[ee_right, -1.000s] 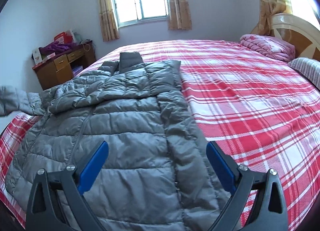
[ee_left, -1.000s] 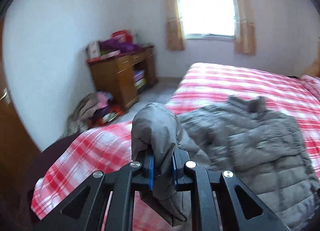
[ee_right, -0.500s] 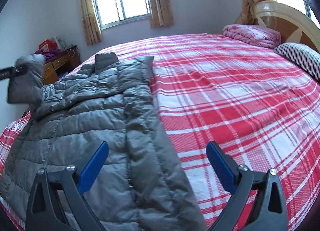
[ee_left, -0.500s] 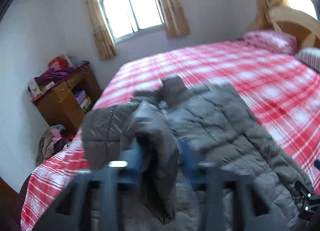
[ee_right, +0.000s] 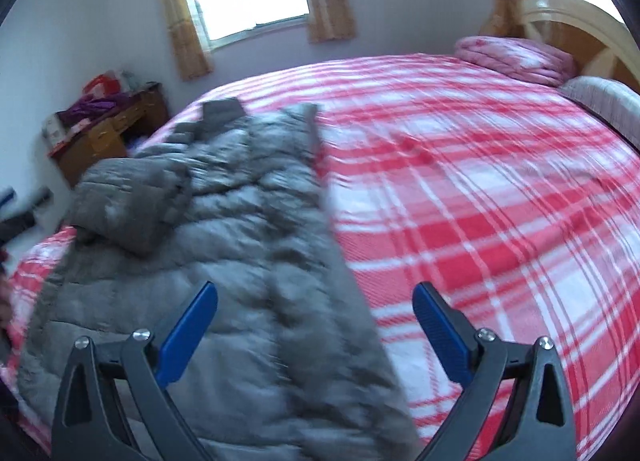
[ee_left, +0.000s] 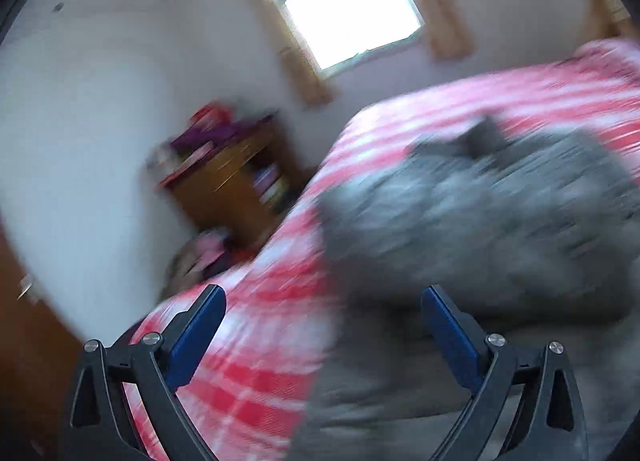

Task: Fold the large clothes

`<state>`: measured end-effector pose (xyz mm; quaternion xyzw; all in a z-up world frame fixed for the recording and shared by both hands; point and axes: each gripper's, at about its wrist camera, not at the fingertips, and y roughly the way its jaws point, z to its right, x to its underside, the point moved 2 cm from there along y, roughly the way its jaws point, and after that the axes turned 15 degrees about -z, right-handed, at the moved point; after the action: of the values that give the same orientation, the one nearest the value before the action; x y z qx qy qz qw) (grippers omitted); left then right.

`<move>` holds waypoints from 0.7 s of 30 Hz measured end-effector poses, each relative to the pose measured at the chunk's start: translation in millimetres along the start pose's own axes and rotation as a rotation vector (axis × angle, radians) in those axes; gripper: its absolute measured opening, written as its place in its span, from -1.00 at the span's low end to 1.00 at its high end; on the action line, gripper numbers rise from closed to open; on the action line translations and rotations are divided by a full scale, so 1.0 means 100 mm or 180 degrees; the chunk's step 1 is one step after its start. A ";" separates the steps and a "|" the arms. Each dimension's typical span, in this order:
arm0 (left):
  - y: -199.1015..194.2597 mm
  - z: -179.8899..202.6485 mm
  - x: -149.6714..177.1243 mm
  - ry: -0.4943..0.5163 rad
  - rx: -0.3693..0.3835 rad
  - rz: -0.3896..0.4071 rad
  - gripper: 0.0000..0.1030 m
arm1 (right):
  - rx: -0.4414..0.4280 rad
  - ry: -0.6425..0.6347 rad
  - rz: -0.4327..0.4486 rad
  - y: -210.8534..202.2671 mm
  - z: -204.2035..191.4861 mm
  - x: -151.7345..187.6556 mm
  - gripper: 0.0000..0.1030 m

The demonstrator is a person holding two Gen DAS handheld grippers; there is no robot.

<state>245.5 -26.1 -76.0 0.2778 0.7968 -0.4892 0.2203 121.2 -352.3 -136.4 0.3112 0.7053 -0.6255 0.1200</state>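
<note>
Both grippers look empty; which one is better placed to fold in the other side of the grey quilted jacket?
Probably the right gripper: open, it hangs over the grey quilted jacket's unfolded edge beside the red plaid bedspread. The left gripper, also open, is at the side where the sleeve lies folded.

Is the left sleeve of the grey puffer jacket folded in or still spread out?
Folded in: the sleeve lies doubled across the grey quilted puffer jacket on the red plaid bed.

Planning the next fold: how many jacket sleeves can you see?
1: a sleeve lies folded across the grey puffer jacket at its left shoulder. The other sleeve isn't visible, possibly tucked underneath.
</note>
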 end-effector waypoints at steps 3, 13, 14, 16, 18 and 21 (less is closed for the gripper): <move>0.55 -0.28 0.14 -0.0360 -0.0328 -0.0527 0.91 | -0.0232 -0.0117 -0.0024 -0.06 -0.23 -0.23 0.94; 1.06 -0.51 0.53 -0.0953 -0.0130 -0.1010 0.92 | -0.0341 -0.0407 -0.0396 0.68 -1.13 -0.78 0.72; 1.07 -0.52 0.55 -0.0981 -0.0105 -0.0997 0.92 | -0.0334 -0.0436 -0.0446 0.80 -1.20 -0.79 0.65; 1.06 -0.53 0.56 -0.0995 -0.0124 -0.0978 0.92 | -0.0345 -0.0500 -0.0551 0.97 -1.30 -0.79 0.44; 1.04 -0.51 0.55 -0.0964 -0.0155 -0.0961 0.92 | -0.0364 -0.0602 -0.0627 1.09 -1.38 -0.77 -0.23; 1.02 -0.52 0.55 -0.0985 -0.0122 -0.0961 0.92 | -0.0320 -0.0668 -0.0565 1.06 -1.41 -0.72 -0.60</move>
<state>267.8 70.9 -155.3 0.0726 0.7952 -0.5383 0.2694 271.1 -235.6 -155.2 0.1740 0.7441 -0.6267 0.1527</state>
